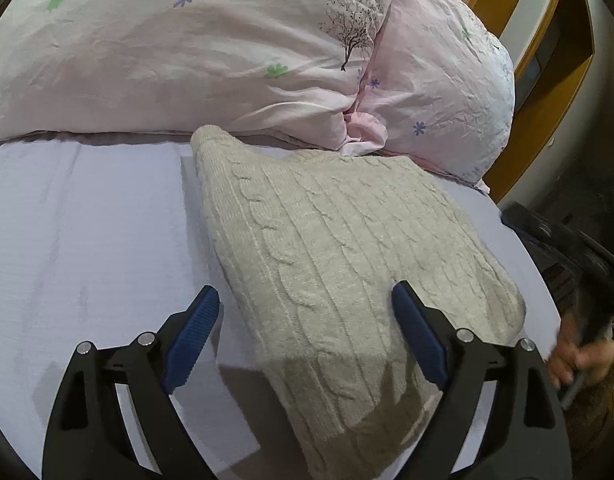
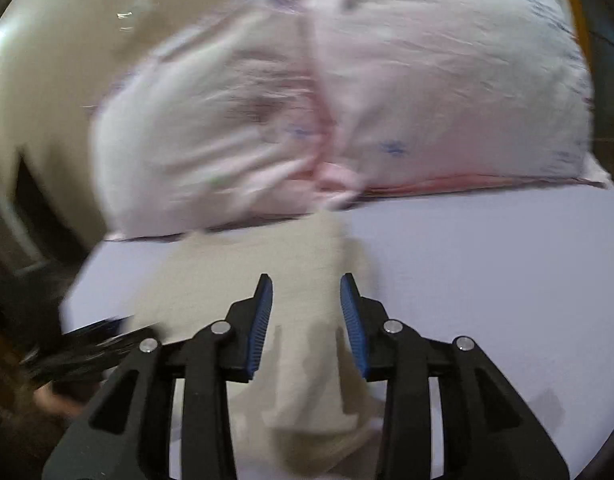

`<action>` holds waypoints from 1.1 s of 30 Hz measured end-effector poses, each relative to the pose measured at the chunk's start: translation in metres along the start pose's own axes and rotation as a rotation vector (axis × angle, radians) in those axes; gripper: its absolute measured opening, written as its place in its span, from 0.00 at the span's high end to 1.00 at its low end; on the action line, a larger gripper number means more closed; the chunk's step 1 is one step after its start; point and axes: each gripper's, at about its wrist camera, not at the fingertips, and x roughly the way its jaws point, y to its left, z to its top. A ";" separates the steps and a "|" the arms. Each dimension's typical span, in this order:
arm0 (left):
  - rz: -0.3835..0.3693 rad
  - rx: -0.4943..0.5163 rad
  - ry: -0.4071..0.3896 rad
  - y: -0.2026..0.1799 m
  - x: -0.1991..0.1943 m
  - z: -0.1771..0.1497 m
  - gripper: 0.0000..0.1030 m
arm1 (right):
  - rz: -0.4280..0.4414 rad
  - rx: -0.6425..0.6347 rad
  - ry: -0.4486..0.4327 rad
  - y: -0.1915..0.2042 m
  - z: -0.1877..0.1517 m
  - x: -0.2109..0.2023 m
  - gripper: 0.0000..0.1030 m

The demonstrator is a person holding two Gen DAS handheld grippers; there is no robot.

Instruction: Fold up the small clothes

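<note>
A beige cable-knit sweater [image 1: 331,248] lies folded on the lilac bed sheet [image 1: 87,232], one corner reaching toward the pillows. My left gripper [image 1: 305,300] is open and empty, its blue pads just above the sweater's near part. In the blurred right wrist view the same sweater [image 2: 243,280] lies under my right gripper [image 2: 307,288], which is open with nothing between its pads. The right gripper also shows at the far right of the left wrist view [image 1: 579,256], held by a hand.
Two pink flower-print pillows [image 1: 211,48] [image 1: 435,92] lie along the head of the bed. A wooden headboard [image 1: 547,92] stands at the right. The bed's edge runs along the right side. The sheet [image 2: 487,280] spreads right of the sweater.
</note>
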 end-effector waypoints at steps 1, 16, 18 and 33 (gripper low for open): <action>0.003 0.000 0.001 -0.001 0.000 0.000 0.13 | -0.029 -0.024 0.102 0.005 -0.013 0.020 0.62; 0.328 0.132 0.066 -0.049 -0.053 -0.068 0.01 | -0.247 -0.038 0.102 0.009 -0.078 -0.026 0.02; 0.369 0.161 0.101 -0.055 -0.041 -0.074 0.01 | -0.245 -0.043 0.154 0.011 -0.086 -0.010 0.02; 0.412 0.108 0.112 -0.051 -0.025 -0.080 0.01 | -0.354 -0.101 0.212 0.033 -0.104 0.019 0.02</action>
